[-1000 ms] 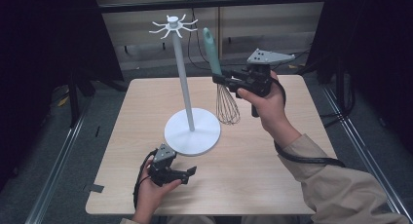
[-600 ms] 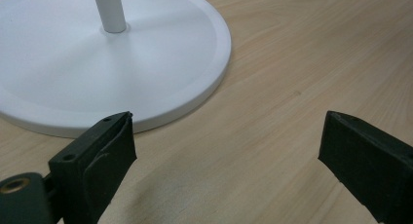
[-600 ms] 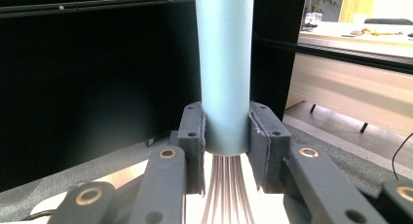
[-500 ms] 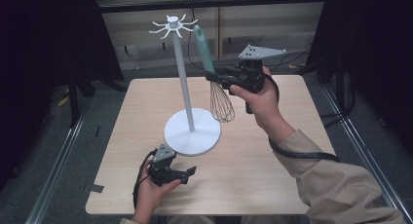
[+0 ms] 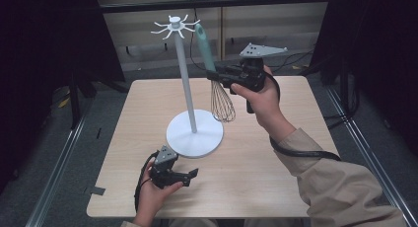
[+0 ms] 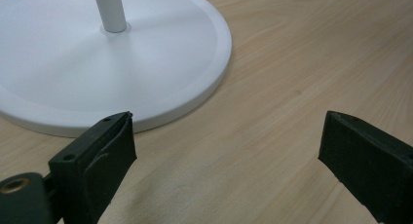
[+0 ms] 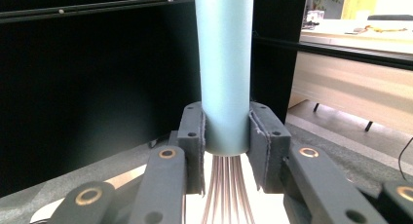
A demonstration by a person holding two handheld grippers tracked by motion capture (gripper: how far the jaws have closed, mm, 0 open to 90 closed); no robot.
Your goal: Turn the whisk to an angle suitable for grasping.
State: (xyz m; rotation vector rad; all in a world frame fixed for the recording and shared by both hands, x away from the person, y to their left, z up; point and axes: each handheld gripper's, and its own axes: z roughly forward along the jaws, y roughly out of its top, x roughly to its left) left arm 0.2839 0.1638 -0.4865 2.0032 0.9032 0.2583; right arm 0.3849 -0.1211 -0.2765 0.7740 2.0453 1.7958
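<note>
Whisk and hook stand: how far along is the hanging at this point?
Done: the whisk is off the table, clamped at the base of its teal handle by the right gripper. In hand: its handle tip is raised beside the hooks of the white stand, not visibly hooked. Left: catching it on a hook and letting go. The left gripper rests open near the base.

Light wooden table (image 5: 296, 168), dark curtains (image 5: 44, 49)

The white stand (image 5: 194, 133) blocks the middle of the table (image 5: 276, 153) with its wide base and tall pole, hooks spreading at the top. Right of the pole, the hanging whisk (image 5: 219, 96) narrows the gap. Bare table left of and beyond the stand leaves wide passage.
</note>
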